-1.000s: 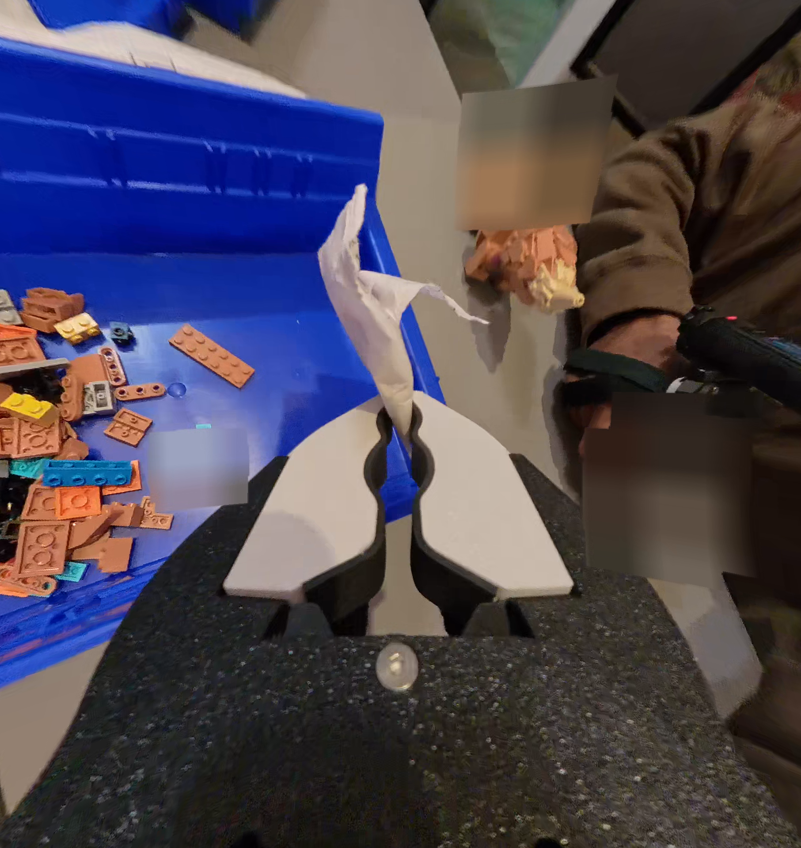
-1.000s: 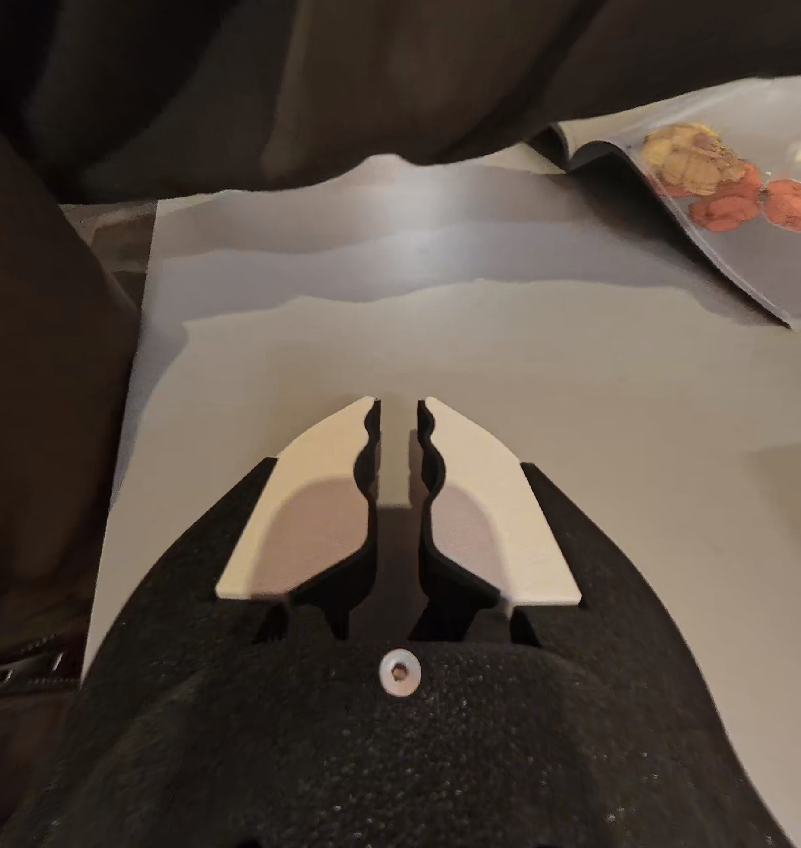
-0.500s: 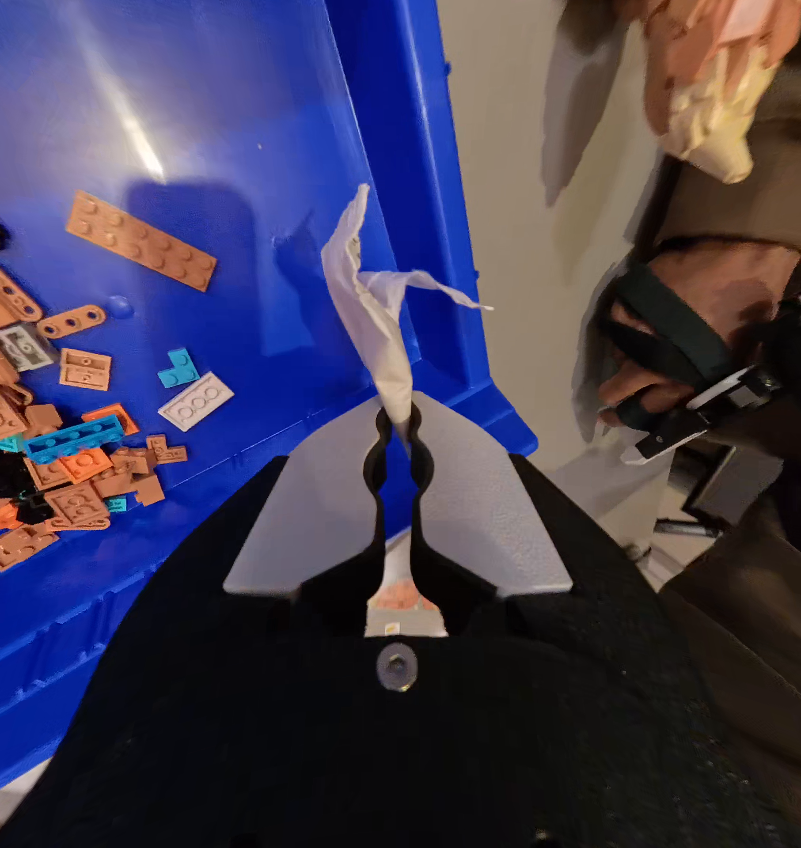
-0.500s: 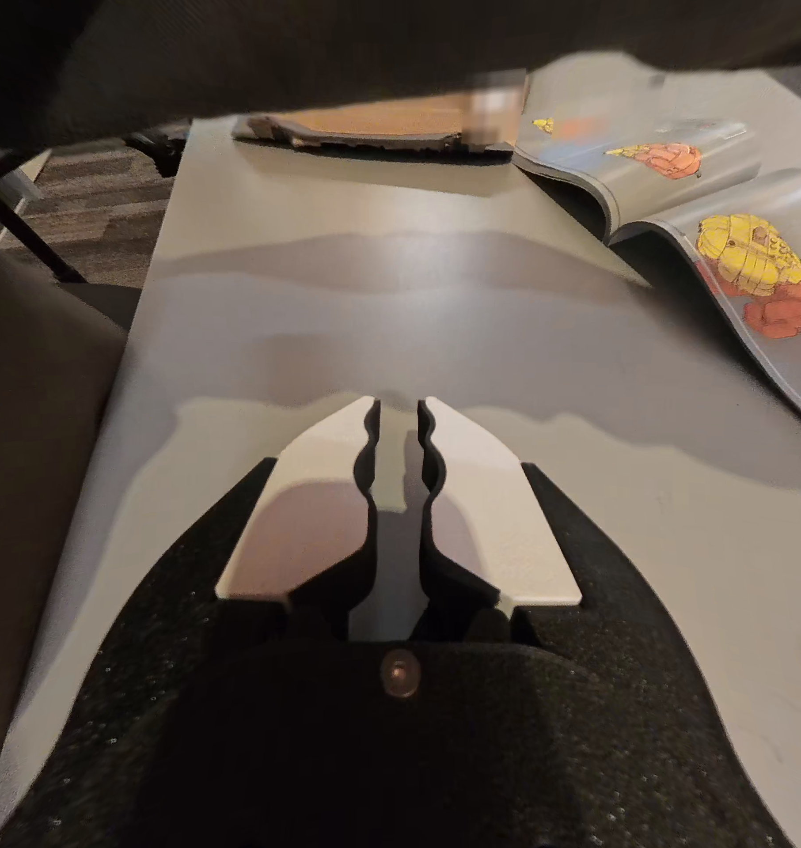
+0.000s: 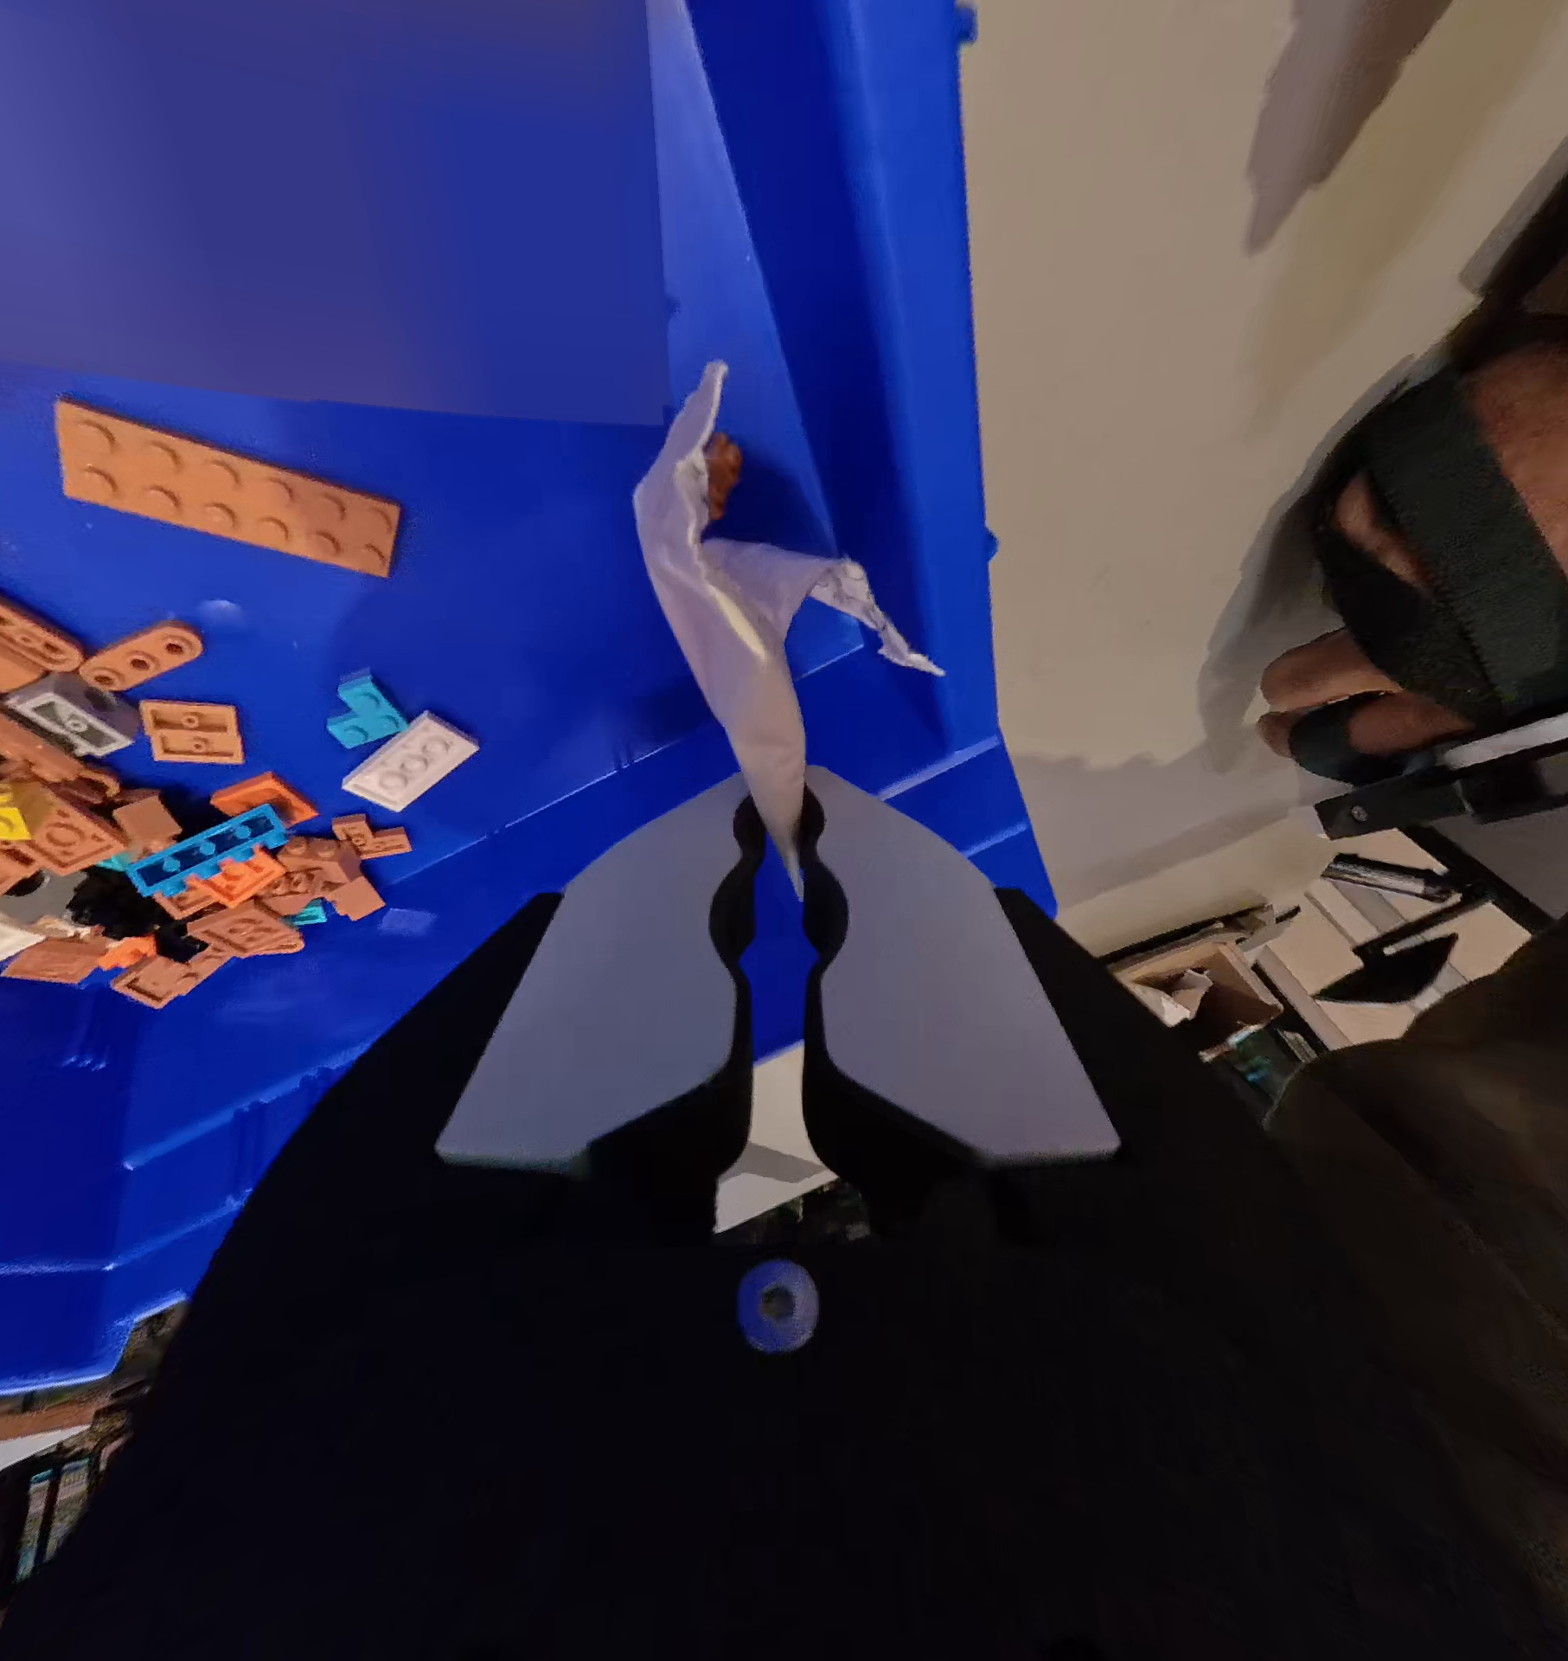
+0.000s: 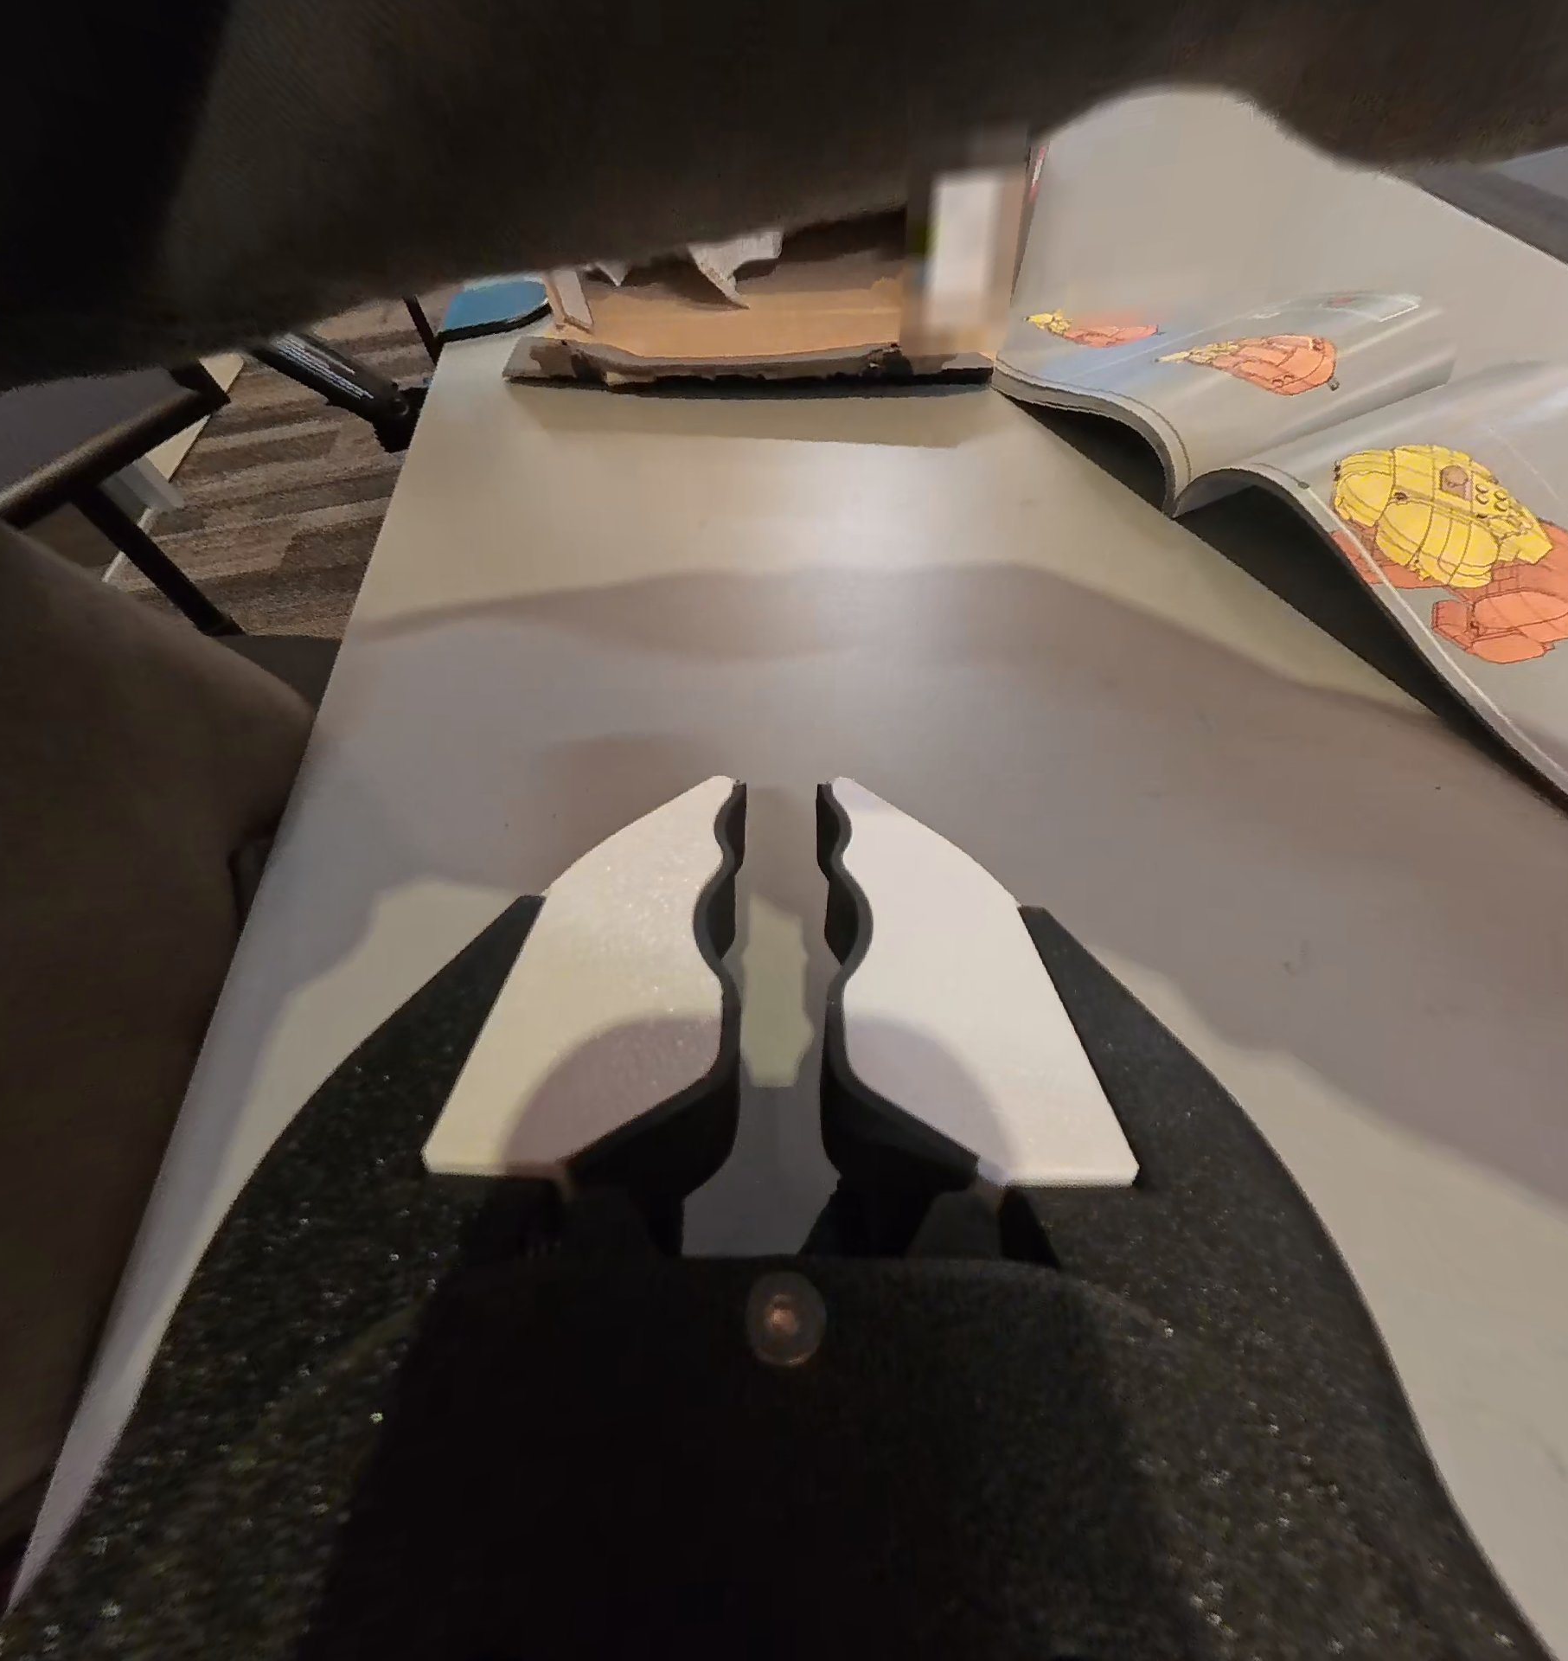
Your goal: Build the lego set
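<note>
Closer now over blue bin (image 5: 897, 270), left gripper (image 5: 778, 822) clamps torn white bag (image 5: 744, 629); lego pieces (image 5: 178, 836) lie inside. Right gripper (image 6: 782, 791) slightly parted, empty, above table (image 6: 672, 539).

The blue bin (image 5: 331, 270) is smooth, glossy plastic that catches the light. The lego pieces (image 5: 160, 809) in it are hard moulded plastic with a slight sheen. The torn bag (image 5: 744, 629) looks like thin crinkled paper, matt, with ragged edges. The left gripper (image 5: 778, 813) has finely grained, matt pale fingers (image 5: 933, 998) on a rough, speckled black body. The table (image 6: 762, 557) is a smooth, satin grey surface. The instruction booklet (image 6: 1355, 503) is glossy printed paper. The cardboard (image 6: 762, 333) is matt brown, torn and fibrous at the edge.
</note>
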The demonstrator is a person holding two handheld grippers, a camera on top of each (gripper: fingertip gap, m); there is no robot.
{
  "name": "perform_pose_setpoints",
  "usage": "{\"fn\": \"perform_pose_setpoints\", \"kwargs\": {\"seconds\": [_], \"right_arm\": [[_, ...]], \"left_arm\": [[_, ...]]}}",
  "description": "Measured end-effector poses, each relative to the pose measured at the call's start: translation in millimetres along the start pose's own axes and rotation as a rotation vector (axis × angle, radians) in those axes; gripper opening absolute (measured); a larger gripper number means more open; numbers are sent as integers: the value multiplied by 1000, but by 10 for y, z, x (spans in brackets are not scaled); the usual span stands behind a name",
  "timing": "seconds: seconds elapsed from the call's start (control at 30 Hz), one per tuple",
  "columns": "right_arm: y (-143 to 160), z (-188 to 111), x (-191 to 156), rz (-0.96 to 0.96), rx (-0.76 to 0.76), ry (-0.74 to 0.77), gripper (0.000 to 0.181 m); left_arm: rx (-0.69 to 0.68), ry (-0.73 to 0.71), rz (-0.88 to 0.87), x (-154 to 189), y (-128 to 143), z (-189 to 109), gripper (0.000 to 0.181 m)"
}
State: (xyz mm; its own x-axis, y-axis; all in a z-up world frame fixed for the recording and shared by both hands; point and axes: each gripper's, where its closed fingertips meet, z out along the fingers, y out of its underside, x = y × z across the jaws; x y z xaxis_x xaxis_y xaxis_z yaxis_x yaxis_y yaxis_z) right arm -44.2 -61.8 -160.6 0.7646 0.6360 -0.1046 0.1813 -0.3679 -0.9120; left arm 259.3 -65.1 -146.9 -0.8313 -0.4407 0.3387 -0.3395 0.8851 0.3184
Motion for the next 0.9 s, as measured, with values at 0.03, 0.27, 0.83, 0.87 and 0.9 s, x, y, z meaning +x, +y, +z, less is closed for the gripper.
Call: {"fn": "perform_pose_setpoints", "kwargs": {"seconds": [0.03,0.27,0.83,0.87,0.9], "right_arm": [[1,0,-3,-2,0,0,15],[6,8,-8,-4,-5,-4,15],[7,10,-18,-2,-4,-13,16],[8,11,-19,-2,-5,-13,16],[7,11,-18,-2,-5,-13,16]], "left_arm": [[15,0,-5,0,-17,-6,6],[-80,-14,4,14,93,28,6],[52,-52,-25,-68,1,5,6],[60,-42,-25,-53,-14,16,6],[34,-47,-22,-54,17,35,6]]}}
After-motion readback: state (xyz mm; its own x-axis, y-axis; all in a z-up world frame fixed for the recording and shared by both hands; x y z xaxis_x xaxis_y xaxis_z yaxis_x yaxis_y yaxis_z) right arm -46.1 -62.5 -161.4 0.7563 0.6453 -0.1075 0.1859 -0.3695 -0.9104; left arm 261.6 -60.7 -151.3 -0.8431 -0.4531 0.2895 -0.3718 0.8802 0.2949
